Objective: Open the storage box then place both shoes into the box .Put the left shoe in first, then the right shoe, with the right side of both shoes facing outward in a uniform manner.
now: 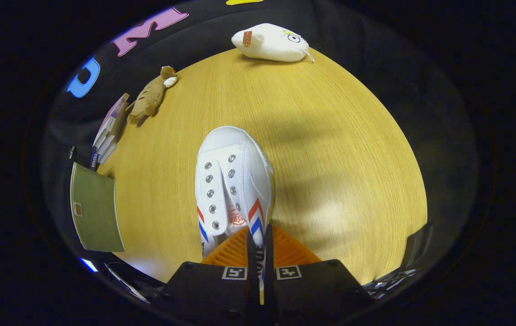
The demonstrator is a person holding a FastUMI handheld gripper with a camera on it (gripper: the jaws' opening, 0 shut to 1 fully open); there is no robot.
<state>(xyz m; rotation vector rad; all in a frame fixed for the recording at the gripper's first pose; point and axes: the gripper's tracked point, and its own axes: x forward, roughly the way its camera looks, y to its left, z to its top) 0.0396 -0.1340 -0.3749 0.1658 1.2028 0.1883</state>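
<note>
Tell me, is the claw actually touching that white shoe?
Touching. The gripper view shows the claw with both fingers closed on the heel edge of the white shoe, no gap visible.

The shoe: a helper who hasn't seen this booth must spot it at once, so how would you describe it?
Find the round wooden table; near its front, the gripper is shut on the shoe, its fingers pinching the heel end while the toe points away. It is a white canvas sneaker with metal eyelets and red and blue chevron stripes, unlike the white plush toy and brown plush toy at the far edge.
</note>
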